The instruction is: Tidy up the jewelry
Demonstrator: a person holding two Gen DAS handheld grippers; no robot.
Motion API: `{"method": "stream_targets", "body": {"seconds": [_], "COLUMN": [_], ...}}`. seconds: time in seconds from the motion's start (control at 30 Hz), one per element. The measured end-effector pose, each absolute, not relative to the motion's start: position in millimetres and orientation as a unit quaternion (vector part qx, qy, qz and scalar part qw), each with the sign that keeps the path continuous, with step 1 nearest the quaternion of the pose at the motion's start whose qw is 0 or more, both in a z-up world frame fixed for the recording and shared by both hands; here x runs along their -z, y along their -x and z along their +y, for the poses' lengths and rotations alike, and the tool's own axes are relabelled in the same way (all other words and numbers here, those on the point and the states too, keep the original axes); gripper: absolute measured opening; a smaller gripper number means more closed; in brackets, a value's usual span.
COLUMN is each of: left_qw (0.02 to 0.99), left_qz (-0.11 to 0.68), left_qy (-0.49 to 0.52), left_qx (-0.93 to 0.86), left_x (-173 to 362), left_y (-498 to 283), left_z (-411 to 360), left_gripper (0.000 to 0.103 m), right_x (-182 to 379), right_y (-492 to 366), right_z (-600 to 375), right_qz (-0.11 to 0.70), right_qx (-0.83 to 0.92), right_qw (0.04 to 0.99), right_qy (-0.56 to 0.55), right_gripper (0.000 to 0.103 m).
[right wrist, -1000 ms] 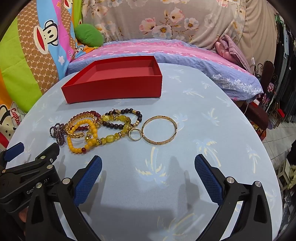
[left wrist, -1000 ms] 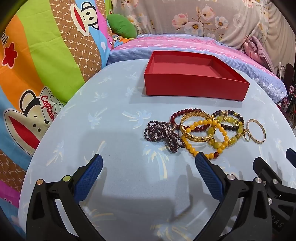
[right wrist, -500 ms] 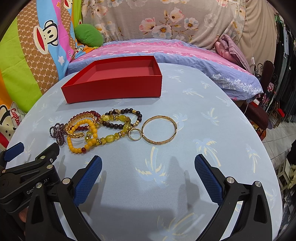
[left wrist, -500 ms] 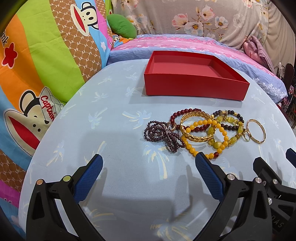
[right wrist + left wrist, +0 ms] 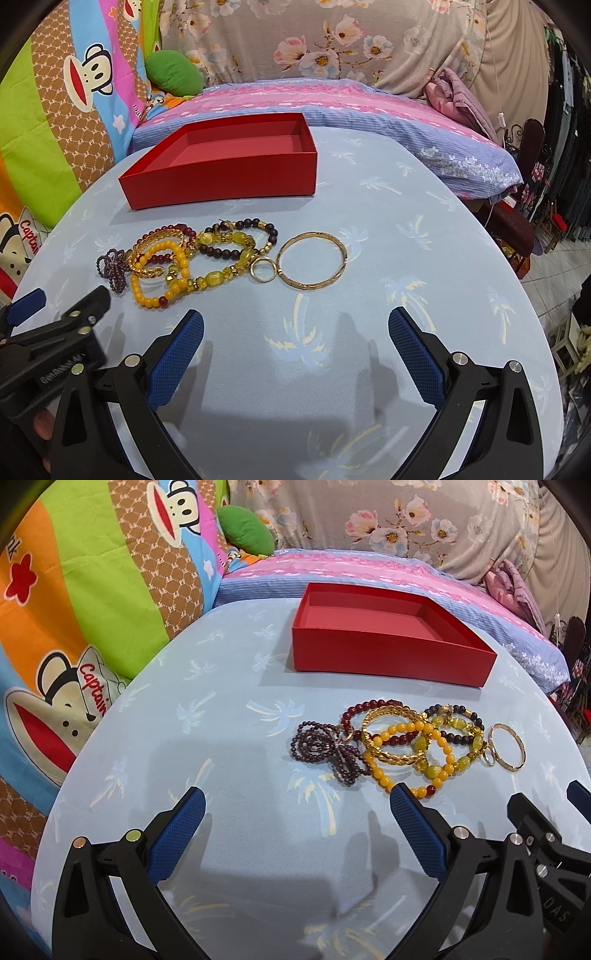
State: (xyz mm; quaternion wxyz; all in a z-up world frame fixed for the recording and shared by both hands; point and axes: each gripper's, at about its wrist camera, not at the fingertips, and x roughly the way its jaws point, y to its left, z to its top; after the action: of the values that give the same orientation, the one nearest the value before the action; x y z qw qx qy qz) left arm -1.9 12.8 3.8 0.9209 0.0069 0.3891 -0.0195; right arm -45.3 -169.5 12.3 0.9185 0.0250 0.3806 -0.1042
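Observation:
A red open box (image 5: 388, 653) stands empty at the back of the round table; it also shows in the right wrist view (image 5: 221, 173). In front of it lies a tangle of bead bracelets (image 5: 399, 746) (image 5: 192, 258): dark purple beads (image 5: 321, 746), an orange bead bracelet (image 5: 162, 280) and a gold chain bracelet (image 5: 391, 734). A thin gold bangle (image 5: 312, 262) and a small gold ring (image 5: 263, 270) lie at their right. My left gripper (image 5: 295, 808) is open and empty, short of the beads. My right gripper (image 5: 295, 328) is open and empty, short of the bangle.
The table (image 5: 406, 221) wears a pale blue cloth with palm prints. A bed with pink and blue bedding (image 5: 332, 99) lies behind it, a cartoon-print cushion (image 5: 92, 590) at left. Chairs and clutter (image 5: 524, 206) stand beyond the right edge.

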Motion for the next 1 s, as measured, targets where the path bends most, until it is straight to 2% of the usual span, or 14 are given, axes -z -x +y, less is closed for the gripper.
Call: {"method": "stream_targets", "body": {"seconds": [0.27,0.73,0.83,1.0], "left_qw": [0.914,0.91,0.91,0.908], "left_qz": [0.404,0.414,0.414,0.418], "left_qy": [0.027,0.019,0.011,0.008], "left_qx": [-0.004,0.021,0.021,0.019], "left_x": [-2,-2,-1,2], "left_y": [-9,-31,-35,-38], "left_z": [44,25,22,20], "left_gripper": [0.095,0.095,0.095,0.095], "right_x": [-13,-5,-3,5], "right_y": [39,8,-1,-15], "right_z": [-188,-202,-202,-205], "right_qz": [0.386,0.402,0.408,0.432], "right_qx": [0.117,0.118,0.12,0.119], "right_qw": [0.914,0.907,0.904,0.893], "right_qy": [-0.045,-0.047,-0.042,-0.046], "right_gripper": [0.096,0.096,0.092,0.077]}}
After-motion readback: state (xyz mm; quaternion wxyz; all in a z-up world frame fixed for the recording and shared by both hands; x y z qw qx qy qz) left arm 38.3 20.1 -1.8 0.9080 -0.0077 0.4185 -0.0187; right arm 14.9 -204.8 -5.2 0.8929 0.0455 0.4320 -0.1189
